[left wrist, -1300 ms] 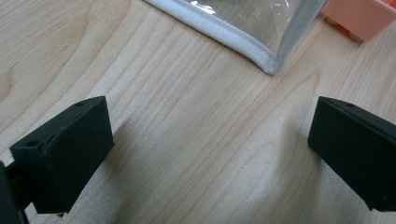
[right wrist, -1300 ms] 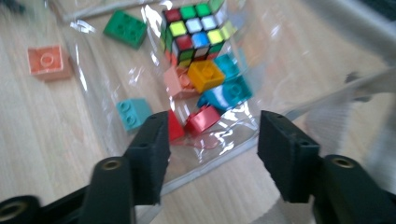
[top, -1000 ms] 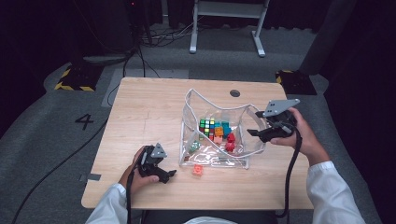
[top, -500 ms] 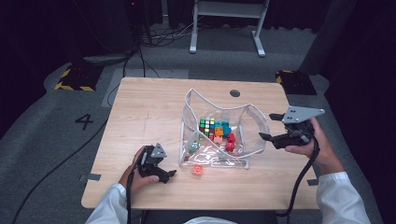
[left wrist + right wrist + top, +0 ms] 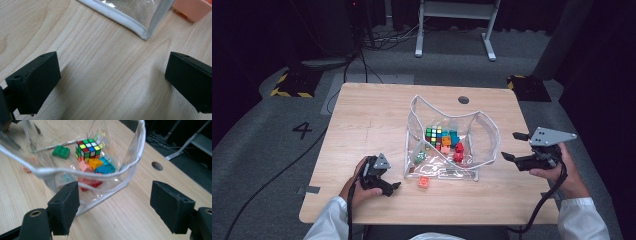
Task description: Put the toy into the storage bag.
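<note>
Counter (image 5: 377, 115): pale wood w/ fine grain, smooth matt finish. Pouch (image 5: 484, 142) near right edge: clear glossy plastic film, creased, w/ white cloth-like piping along rims. Bricks (image 5: 96, 163) inside: smooth hard plastic, slight sheen; puzzle cube (image 5: 88, 148): glossy coloured stickers on black plastic. Loose orange brick (image 5: 424, 182) near front edge: same plastic. Hand-held gripper (image 5: 115, 205) jaws: matt black, faintly grainy plastic. Floor (image 5: 277, 135): grey, rough carpet-like texture.
</note>
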A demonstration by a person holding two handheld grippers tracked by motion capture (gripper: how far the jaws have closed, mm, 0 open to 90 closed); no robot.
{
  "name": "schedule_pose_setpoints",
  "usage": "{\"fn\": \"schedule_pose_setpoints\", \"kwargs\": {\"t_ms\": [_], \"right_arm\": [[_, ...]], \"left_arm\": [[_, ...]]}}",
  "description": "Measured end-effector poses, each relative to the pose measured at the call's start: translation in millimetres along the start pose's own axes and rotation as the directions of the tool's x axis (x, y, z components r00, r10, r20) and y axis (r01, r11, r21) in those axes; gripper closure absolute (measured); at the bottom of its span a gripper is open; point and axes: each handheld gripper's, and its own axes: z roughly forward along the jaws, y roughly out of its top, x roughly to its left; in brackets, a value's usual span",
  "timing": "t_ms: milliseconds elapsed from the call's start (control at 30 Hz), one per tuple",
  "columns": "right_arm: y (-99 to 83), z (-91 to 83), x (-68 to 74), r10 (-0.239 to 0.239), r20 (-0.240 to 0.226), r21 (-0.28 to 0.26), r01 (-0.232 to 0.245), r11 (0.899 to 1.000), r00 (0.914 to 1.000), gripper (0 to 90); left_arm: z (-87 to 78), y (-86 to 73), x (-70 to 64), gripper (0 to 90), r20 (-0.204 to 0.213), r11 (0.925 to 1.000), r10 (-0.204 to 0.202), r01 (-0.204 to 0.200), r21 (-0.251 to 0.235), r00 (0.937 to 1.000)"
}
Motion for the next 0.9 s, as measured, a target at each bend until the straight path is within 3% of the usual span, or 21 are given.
{"fn": "schedule_pose_setpoints", "kwargs": {"t_ms": [300,567,800,900], "right_arm": [[-29.0,22.1,14.3,0.000,-0.036,0.040,0.002,0.999,0.9993,23.8],[-61.3,44.7,38.9,0.004,-0.097,0.091,0.005,0.996,0.9953,25.2],[-83.9,61.3,59.6,0.069,-0.199,0.090,-0.052,0.995,0.9775,26.4],[-88.8,71.2,69.5,0.061,-0.224,0.114,-0.036,0.993,0.9728,26.5]], "left_arm": [[0.0,0.0,0.0,0.1,-0.001,1.0000,0.000,0.000,-0.001,1.0000],[0.0,0.0,0.0,0.1,-0.001,1.0000,0.000,0.000,0.000,1.0000],[0.0,0.0,-0.1,0.1,-0.001,1.0000,0.000,0.000,0.000,1.0000],[0.0,0.0,0.0,0.1,0.000,1.0000,0.000,0.000,0.000,1.0000]]}}
